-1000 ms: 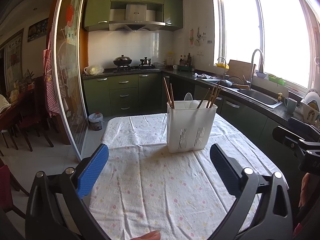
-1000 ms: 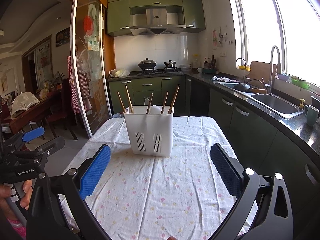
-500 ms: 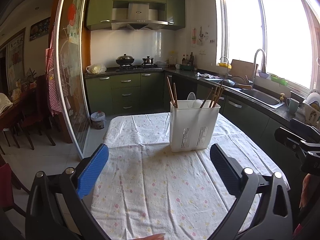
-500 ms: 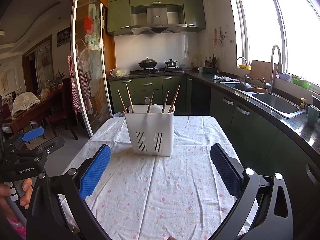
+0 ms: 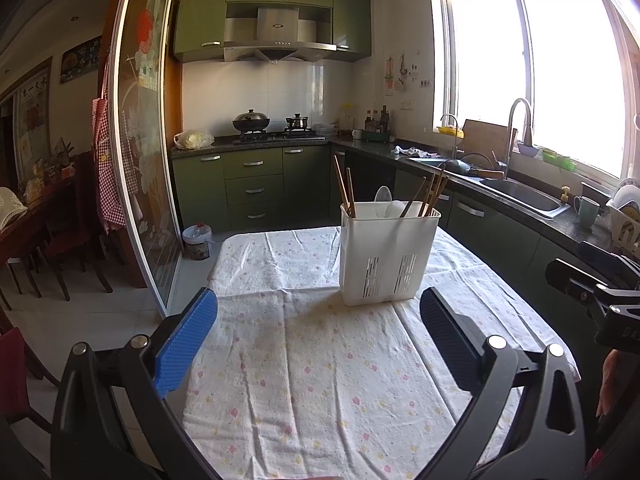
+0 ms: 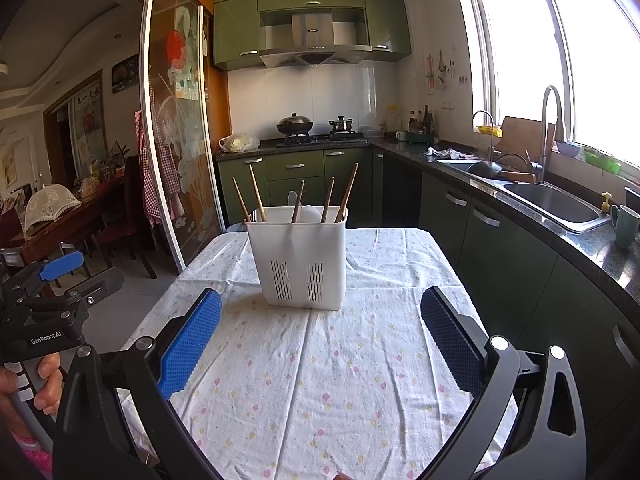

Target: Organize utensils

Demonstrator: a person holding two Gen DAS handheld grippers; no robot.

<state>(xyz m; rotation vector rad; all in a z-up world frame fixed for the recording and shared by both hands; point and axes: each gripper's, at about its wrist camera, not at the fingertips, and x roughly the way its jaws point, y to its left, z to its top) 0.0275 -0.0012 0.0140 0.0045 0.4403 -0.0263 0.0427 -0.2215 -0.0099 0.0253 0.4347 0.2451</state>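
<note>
White utensil caddy [image 6: 302, 258] stood mid-table on the floral cloth [image 6: 340, 380], chopsticks [image 6: 347, 192] upright inside. Left gripper [image 5: 318, 336] and right gripper [image 6: 320, 338] both gaped, empty, short of the caddy — best approached from above (sticks lean).

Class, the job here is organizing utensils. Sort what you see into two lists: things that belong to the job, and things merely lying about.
Belongs to the job:
white utensil holder
chopsticks
white spoons
left gripper, open
right gripper, open

Just lying about:
wok
green mug
floral tablecloth
</note>
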